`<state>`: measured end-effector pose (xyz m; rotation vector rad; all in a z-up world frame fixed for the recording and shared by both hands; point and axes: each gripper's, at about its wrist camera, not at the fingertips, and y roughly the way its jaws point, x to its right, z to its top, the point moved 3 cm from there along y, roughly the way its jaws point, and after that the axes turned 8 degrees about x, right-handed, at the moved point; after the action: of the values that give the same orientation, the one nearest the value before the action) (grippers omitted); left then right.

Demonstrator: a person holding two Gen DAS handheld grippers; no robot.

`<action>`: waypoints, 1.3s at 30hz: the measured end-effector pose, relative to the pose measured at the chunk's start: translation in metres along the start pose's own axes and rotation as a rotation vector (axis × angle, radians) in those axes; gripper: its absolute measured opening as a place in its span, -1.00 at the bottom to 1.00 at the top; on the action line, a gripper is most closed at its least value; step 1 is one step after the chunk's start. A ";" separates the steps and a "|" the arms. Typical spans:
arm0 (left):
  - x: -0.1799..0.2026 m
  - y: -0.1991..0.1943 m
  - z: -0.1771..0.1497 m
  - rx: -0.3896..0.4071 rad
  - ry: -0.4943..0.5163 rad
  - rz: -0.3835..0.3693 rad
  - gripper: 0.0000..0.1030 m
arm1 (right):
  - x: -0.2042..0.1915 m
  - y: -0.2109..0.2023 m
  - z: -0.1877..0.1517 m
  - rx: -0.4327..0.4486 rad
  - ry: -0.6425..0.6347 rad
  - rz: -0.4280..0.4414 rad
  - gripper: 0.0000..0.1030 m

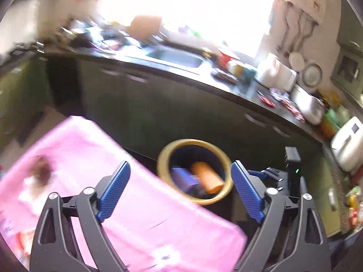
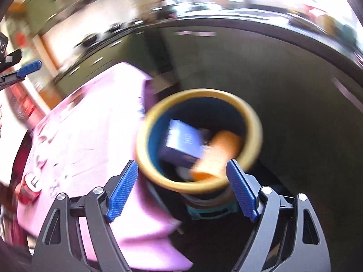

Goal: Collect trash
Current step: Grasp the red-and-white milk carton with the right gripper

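While both the left gripper (image 1: 180, 189) and right gripper (image 2: 181, 189) stand wide and empty, the bin (image 2: 255, 122) sits just ahead between the jaws, holding an orange tube (image 2: 217, 156) and blue box (image 2: 181, 139); next, seek leftover trash on the pink cloth (image 1: 90, 158).

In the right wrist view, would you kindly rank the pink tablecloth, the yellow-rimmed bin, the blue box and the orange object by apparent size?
1. pink tablecloth
2. yellow-rimmed bin
3. and 4. blue box and orange object: they look alike, and blur leaves their order unsure.
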<state>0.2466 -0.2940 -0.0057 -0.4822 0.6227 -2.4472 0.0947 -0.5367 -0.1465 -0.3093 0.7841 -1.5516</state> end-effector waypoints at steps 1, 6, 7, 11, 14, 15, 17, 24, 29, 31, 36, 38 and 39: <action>-0.011 -0.024 -0.006 0.032 -0.009 0.044 0.72 | -0.018 0.006 0.007 -0.010 -0.043 0.042 0.55; -0.078 -0.138 -0.046 0.192 -0.090 0.274 0.81 | -0.120 0.042 0.037 -0.038 -0.259 0.249 0.55; -0.090 -0.156 -0.054 0.219 -0.116 0.299 0.84 | -0.143 0.049 0.040 -0.046 -0.308 0.295 0.55; -0.132 -0.215 -0.088 0.308 -0.235 0.372 0.87 | -0.244 0.085 0.051 -0.089 -0.512 0.489 0.55; -0.149 -0.239 -0.110 0.337 -0.281 0.409 0.87 | -0.307 0.114 0.055 -0.136 -0.623 0.627 0.55; -0.153 -0.244 -0.117 0.336 -0.283 0.431 0.87 | -0.329 0.125 0.056 -0.149 -0.670 0.671 0.55; -0.161 -0.254 -0.130 0.329 -0.279 0.477 0.87 | -0.362 0.143 0.055 -0.175 -0.740 0.701 0.55; -0.183 -0.256 -0.154 0.296 -0.267 0.529 0.87 | -0.423 0.200 0.045 -0.269 -0.910 0.729 0.55; -0.200 -0.246 -0.160 0.287 -0.276 0.529 0.87 | -0.458 0.227 0.029 -0.311 -1.040 0.721 0.55; -0.205 -0.242 -0.163 0.288 -0.289 0.518 0.87 | -0.471 0.236 0.021 -0.336 -1.093 0.713 0.55; -0.211 -0.237 -0.167 0.280 -0.289 0.513 0.87 | -0.497 0.254 0.004 -0.384 -1.169 0.708 0.54; -0.212 -0.238 -0.169 0.277 -0.285 0.513 0.87 | -0.502 0.258 0.000 -0.399 -1.185 0.704 0.54; -0.213 -0.238 -0.170 0.278 -0.284 0.511 0.87 | -0.504 0.260 -0.001 -0.409 -1.190 0.700 0.51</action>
<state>0.2314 0.0631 -0.0631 -0.4760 0.2403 -1.8950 0.3727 -0.0444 -0.1861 -1.0097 0.1729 -0.3549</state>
